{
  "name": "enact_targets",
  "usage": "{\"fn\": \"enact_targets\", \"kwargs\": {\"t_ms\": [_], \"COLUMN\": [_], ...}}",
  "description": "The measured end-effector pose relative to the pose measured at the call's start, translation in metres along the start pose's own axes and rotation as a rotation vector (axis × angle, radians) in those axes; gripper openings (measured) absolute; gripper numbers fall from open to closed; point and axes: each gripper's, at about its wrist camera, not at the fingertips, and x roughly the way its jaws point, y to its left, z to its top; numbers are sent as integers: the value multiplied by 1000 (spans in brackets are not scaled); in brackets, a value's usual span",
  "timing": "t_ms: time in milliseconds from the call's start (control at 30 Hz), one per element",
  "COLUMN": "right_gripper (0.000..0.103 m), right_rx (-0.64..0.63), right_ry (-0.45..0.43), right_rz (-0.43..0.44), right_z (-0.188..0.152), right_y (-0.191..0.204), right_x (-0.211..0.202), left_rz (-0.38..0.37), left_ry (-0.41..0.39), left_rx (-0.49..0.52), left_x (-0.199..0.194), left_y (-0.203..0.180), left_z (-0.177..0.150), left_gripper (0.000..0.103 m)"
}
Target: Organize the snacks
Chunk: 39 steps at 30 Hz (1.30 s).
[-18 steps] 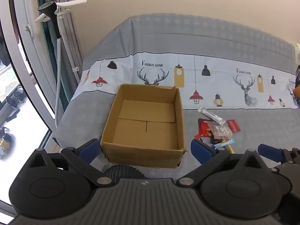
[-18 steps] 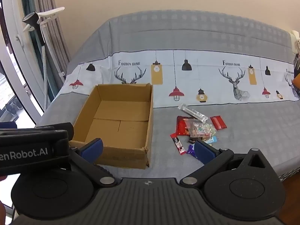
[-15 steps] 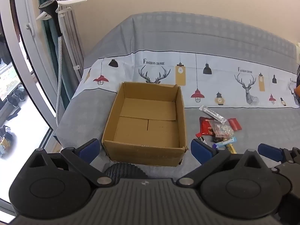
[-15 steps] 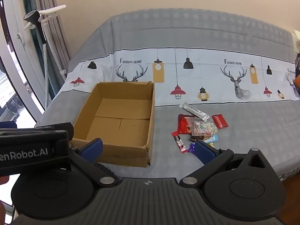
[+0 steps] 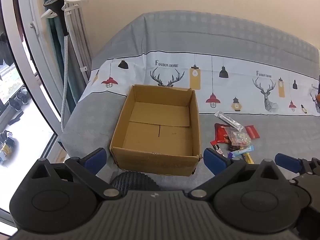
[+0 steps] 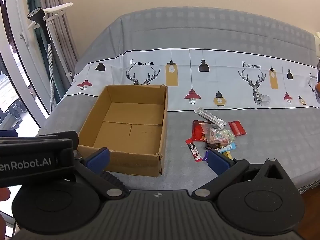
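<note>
On grey cloth [image 5: 280, 140], square cardboard box [image 5: 158, 160], crinkly snacks [image 5: 236, 138]

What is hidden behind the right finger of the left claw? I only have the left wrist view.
Observer: A red and black snack stick, lying flat, left of the snack pile.
Reviewer: Is the right claw holding anything?
Observer: No. The right claw is wide open, with nothing between its fingers.
Reviewer: Does the cloth end near the snacks?
Observer: Yes. The cloth drops off at lower right, with brown floor beyond.
</note>
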Motion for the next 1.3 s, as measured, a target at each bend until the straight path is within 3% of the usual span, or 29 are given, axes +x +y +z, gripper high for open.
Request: {"fn": "enact_targets", "kwargs": {"t_ms": [1300], "right_gripper": [103], "right_rx": [1], "right_ry": [24], "right_rz": [-2], "right_z": [-2], "right_y": [1], "right_x": [8], "left_rz": [-2], "left_ry": [34], "left_rx": [-15], "left_x": [4], "left_y": [-4], "left_z": [6], "left_gripper": [103]}}
